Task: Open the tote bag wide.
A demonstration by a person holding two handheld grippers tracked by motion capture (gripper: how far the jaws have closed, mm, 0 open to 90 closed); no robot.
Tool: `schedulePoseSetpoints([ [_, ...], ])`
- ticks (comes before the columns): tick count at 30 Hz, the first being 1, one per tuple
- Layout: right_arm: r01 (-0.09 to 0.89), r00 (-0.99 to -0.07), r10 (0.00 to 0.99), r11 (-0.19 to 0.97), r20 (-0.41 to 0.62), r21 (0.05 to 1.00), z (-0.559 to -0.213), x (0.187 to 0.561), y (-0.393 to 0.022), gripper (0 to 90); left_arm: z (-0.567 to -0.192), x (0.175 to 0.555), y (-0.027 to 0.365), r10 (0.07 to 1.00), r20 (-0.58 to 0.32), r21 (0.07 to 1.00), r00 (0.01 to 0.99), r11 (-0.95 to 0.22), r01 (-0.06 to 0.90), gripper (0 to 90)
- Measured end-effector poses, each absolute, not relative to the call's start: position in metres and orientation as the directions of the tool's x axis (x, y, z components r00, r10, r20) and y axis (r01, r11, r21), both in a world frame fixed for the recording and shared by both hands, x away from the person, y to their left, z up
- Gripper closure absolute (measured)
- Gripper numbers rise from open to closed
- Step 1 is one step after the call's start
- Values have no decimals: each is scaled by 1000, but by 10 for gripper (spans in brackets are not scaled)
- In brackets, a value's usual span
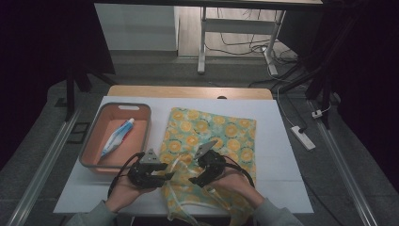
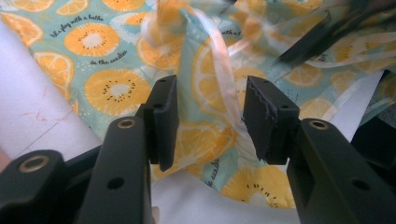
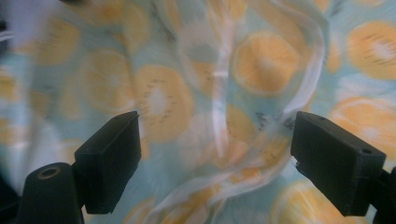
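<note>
**Both grippers down at the near end of the orange-print bag**

High view first: the drawstring bag with the orange-slice print lies flat on the white table, its gathered near end bunched up by the table's front edge. The left gripper and right gripper sit right at that bunched end, facing each other, close together. Off to the left there's an orange bin with a toothpaste tube lying in it.

Left gripper view: jaws are partway apart, nothing pinched. A pale ribbon drawstring runs through the gap over the fabric, not pressed by either pad. The other gripper shows blurred at top right.

Right gripper view: pretty blurry, but the jaws stand wide apart with the printed fabric and loops of the ribbon beyond them, nothing gripped.
</note>
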State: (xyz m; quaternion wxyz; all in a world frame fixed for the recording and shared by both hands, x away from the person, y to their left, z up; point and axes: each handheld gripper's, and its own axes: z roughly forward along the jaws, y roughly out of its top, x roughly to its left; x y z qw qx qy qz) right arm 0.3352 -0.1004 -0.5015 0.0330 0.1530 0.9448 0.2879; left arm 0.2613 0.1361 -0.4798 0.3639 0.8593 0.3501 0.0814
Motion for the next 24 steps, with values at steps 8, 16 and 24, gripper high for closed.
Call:
schedulePoseSetpoints([
  [8,176,-974,225,834,-31,522,-515,326,-95,714,-479,259,137,658,-111,689,745,-489,535,492],
  [16,203,-952,297,791,-71,577,-500,339,-109,881,-468,243,130,638,-78,712,766,-503,491,422],
  [24,270,-891,445,675,-88,687,-464,356,-137,882,-476,242,92,620,-42,683,784,-555,475,310],
])
